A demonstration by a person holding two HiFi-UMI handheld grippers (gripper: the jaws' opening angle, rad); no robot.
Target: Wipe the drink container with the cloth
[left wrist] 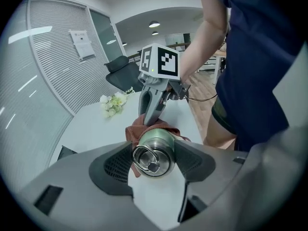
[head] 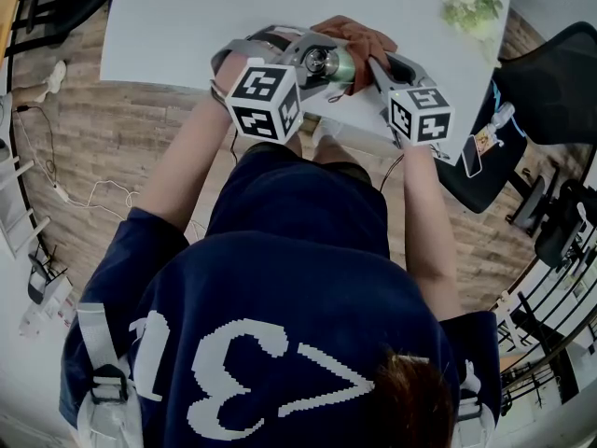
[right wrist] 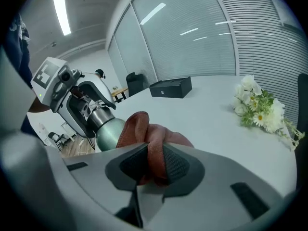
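A green metal drink container [head: 338,64] with a steel ring lid [left wrist: 152,160] is held lying level above the near edge of the white table [head: 187,26]. My left gripper [left wrist: 155,163] is shut on its lid end, one pad on each side. My right gripper [right wrist: 151,166] is shut on a bunched reddish-brown cloth [right wrist: 150,137]. The cloth is pressed against the container's green body [right wrist: 108,132] at its far end. In the head view the cloth [head: 362,39] lies over the container, between the left gripper [head: 315,65] and the right gripper [head: 371,71].
A bunch of white flowers [head: 471,3] lies at the table's far right corner. A black box [right wrist: 171,87] sits farther back on the table. A black office chair [head: 550,82] stands to the right of the table. Cables lie on the wooden floor at the left.
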